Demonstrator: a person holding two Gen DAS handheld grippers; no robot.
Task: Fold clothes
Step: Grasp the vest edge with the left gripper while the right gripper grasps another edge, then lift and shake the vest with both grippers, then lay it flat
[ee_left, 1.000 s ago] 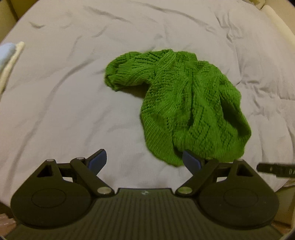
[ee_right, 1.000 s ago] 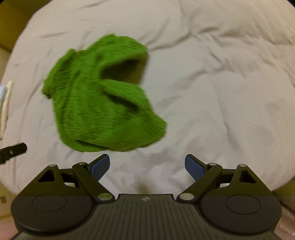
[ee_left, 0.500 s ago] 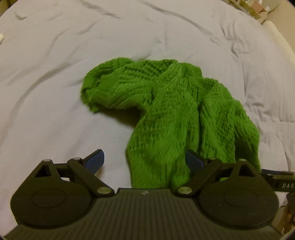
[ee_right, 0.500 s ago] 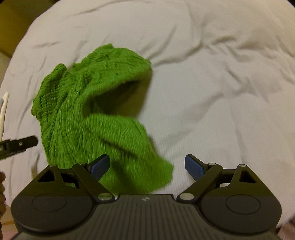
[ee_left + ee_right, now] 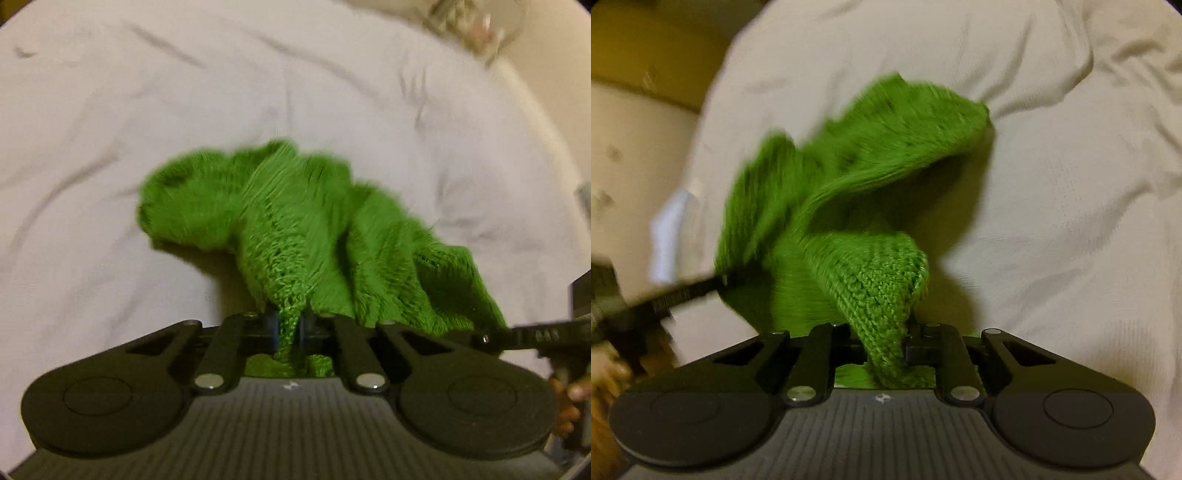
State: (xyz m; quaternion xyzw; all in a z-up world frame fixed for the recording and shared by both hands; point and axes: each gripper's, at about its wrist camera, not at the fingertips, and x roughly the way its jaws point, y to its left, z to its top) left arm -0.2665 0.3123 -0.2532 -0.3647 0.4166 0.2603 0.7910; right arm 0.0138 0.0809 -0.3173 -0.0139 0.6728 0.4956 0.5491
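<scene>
A green knitted sweater (image 5: 295,229) lies bunched on a white bed cover (image 5: 110,147). My left gripper (image 5: 288,330) is shut on its near hem, the knit pinched between the blue pads. My right gripper (image 5: 886,343) is shut on another part of the hem of the same sweater (image 5: 857,206), which rises from the bed cover (image 5: 1052,184) in a fold toward the jaws. The right gripper's tip shows at the right edge of the left wrist view (image 5: 535,334); the left one shows at the left of the right wrist view (image 5: 683,291). Both views are motion-blurred.
The wrinkled bed cover spreads all around the sweater. A pale blue and white cloth (image 5: 670,236) lies at the bed's left edge. Blurred small objects (image 5: 476,26) sit beyond the bed's far right corner. A beige surface (image 5: 631,147) is left of the bed.
Both grippers were open above the sweater; they have moved down to its near hem and shut on it. The sweater now lifts and stretches toward the jaws.
</scene>
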